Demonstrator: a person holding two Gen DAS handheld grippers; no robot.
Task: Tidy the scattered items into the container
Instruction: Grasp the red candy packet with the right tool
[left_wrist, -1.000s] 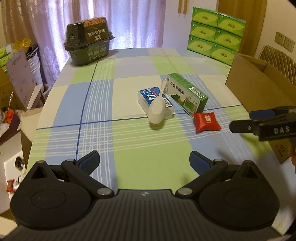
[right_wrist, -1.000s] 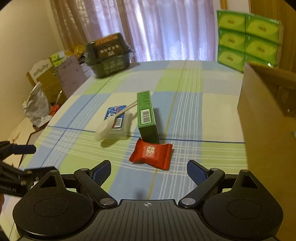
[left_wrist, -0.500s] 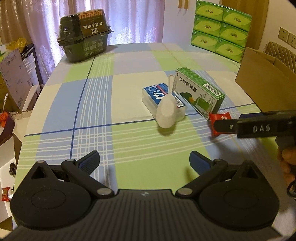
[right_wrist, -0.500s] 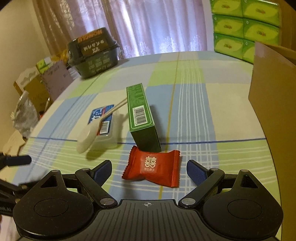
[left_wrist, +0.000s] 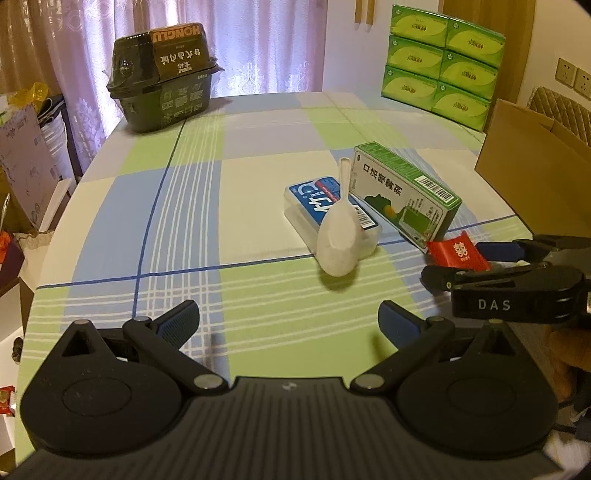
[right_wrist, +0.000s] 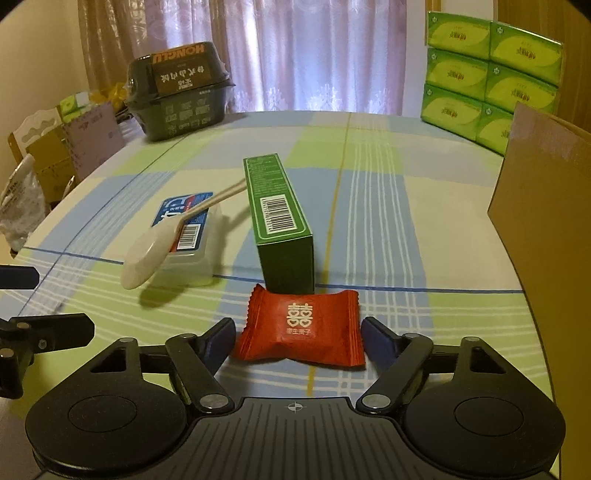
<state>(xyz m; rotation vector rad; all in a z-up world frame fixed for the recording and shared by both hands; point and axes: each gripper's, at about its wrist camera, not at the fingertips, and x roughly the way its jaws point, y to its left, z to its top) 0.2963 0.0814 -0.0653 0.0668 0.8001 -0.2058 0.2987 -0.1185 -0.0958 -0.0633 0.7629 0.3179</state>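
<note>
right gripper (right_wrist: 298, 334) sat low over the tablecloth (right_wrist: 380, 206), jaws spread, one blue pad at each short end of the red candy packet (right_wrist: 301, 326) — not closed on it, and contact at the pads could not be told. packet lay flat at the near end of the green box (right_wrist: 279, 221); whether the two touched was unclear. left of the box, a white spoon (right_wrist: 147, 258) rested across a clear plastic case (right_wrist: 186, 236). cardboard box (right_wrist: 546, 221), judged the container, stood at the right, its wall near the packet.

left gripper (left_wrist: 288, 321) hung apart and empty over bare cloth, well short of the spoon (left_wrist: 338, 243).

step in hand, by my reading: first pick, the packet. next move called for squeezing the pads in on the wrapper — soft, likely to crumple — then lifting clear of the green box and carrying right over the cardboard wall.
</note>
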